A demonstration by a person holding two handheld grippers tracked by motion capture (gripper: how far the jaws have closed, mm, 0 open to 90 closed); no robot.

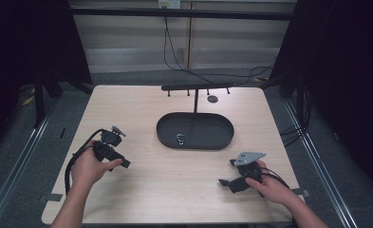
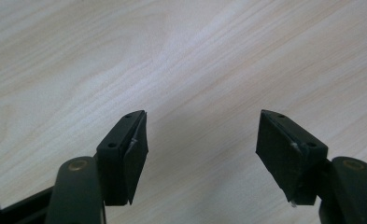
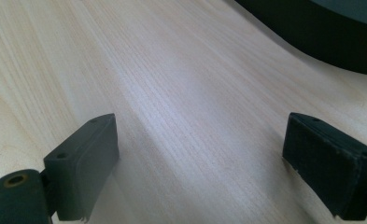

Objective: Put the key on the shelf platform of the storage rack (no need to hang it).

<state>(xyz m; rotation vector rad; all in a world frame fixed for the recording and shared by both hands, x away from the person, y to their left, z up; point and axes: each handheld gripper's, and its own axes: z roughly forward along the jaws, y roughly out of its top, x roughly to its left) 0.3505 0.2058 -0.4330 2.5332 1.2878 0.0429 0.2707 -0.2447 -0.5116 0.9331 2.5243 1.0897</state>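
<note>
Wood table (image 1: pixel 174 190): carabiner (image 1: pixel 181 139) in black tray (image 1: pixel 170 137); left gripper (image 1: pixel 125 164) & right gripper (image 1: pixel 223 182) both near tray, jaws wide, empty.

Wood table (image 1: pixel 174 185), black cables (image 1: pixel 174 52) on floor behind, grey wall (image 1: pixel 127 33) at back.

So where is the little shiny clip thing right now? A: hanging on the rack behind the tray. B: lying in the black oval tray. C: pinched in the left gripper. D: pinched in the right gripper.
B: the small metal clip lies on the floor of the black oval tray, while the left gripper and the right gripper have open jaws with bare table between them.
</note>
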